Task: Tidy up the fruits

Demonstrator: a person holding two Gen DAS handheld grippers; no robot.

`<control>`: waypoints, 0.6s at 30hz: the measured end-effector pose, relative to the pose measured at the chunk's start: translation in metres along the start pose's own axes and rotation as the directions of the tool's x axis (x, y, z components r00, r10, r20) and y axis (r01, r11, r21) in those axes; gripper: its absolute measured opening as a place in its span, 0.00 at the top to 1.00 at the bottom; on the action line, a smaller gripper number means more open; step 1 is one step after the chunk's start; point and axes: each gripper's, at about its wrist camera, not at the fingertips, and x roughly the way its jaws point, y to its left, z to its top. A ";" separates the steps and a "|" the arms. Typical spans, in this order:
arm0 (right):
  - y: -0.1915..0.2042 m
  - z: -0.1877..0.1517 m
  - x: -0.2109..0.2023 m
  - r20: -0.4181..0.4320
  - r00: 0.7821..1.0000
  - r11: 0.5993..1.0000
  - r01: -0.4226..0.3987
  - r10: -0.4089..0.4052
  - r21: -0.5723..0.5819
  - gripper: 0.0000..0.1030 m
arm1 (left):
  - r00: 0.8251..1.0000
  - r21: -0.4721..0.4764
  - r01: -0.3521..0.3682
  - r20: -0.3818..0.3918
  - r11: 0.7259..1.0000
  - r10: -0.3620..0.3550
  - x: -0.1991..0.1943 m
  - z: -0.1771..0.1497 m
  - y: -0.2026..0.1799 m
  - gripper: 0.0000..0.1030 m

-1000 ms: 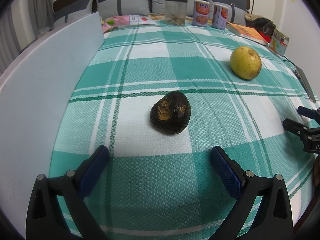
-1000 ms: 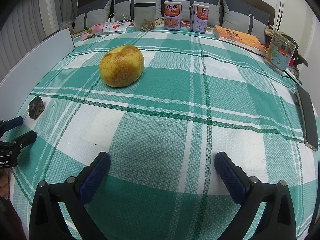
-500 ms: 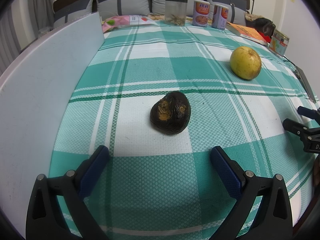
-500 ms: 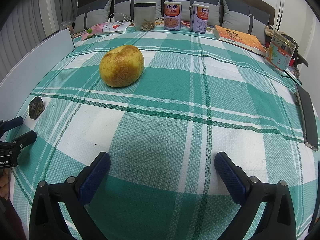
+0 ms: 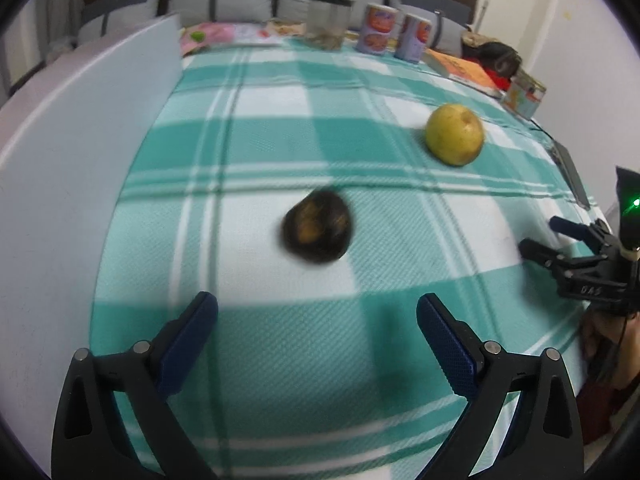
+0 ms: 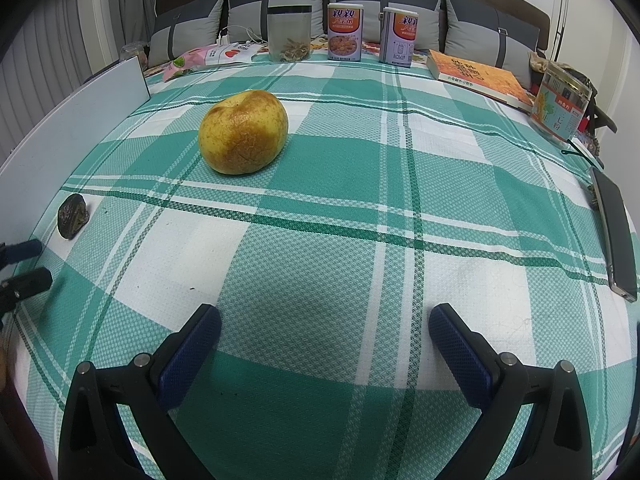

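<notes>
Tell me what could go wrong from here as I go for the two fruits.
The dark fruit looks round and lies loose on the cloth ahead of the open left claw; a nudge might roll it toward the white board. The left view is blurred, so aim may be off. The yellow fruit sits far ahead of the open right claw, left of its line.

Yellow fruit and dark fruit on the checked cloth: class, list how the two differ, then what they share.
Colour: the yellow fruit is yellow with brown russet patches; the dark fruit is near black with orange blotches.
Size: the yellow fruit is clearly larger than the dark fruit.
Place: the dark fruit lies nearer the white board; the yellow fruit sits further out on the cloth.
Shared: both rest ungripped on the cloth.
</notes>
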 end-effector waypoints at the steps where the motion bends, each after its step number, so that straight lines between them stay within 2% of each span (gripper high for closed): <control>1: 0.000 0.000 0.000 0.000 1.000 1.000 0.000 0.000 0.000 0.00 | 1.000 0.027 -0.012 0.004 1.000 0.012 0.002 0.007 -0.007 0.04; 3: 0.000 0.000 0.000 0.000 1.000 1.000 0.000 0.000 0.000 0.00 | 0.999 0.066 -0.037 -0.006 0.997 0.038 0.011 0.019 -0.017 0.04; 5: 0.000 0.000 0.000 0.000 1.000 1.000 0.000 0.000 0.000 0.00 | 0.996 0.061 -0.075 -0.034 0.995 0.077 0.022 0.027 -0.018 0.06; 7: 0.000 0.000 0.000 0.000 1.000 1.000 -0.002 0.002 0.001 0.00 | 0.994 0.021 -0.086 -0.069 0.996 0.088 0.033 0.031 -0.011 0.40; 8: 0.000 0.000 0.000 -0.002 1.000 1.000 -0.005 0.005 0.001 0.00 | 0.993 0.012 -0.100 -0.054 0.995 0.101 0.032 0.032 -0.008 0.53; 9: 0.000 0.000 0.000 -0.006 1.000 1.000 -0.010 0.010 -0.001 0.00 | 0.994 0.004 -0.097 -0.055 0.995 0.097 0.031 0.033 -0.006 0.62; 11: -0.001 0.007 0.000 -0.039 0.998 0.999 -0.040 0.040 -0.003 0.00 | 0.995 -0.002 -0.084 -0.061 0.996 0.083 0.030 0.033 -0.002 0.62; 13: -0.001 0.023 0.000 -0.062 0.993 0.995 -0.103 0.104 0.010 0.01 | 0.995 -0.002 -0.086 -0.057 0.996 0.086 0.026 0.031 0.001 0.62; 16: 0.014 0.069 -0.005 -0.047 0.988 0.988 -0.151 0.149 -0.029 0.00 | 0.995 -0.044 -0.068 -0.079 0.997 0.065 0.020 0.028 0.006 0.62; 18: 0.029 0.101 0.005 -0.084 0.983 0.984 -0.168 0.163 -0.061 0.00 | 0.994 -0.087 -0.054 -0.101 0.995 0.045 0.015 0.027 0.011 0.62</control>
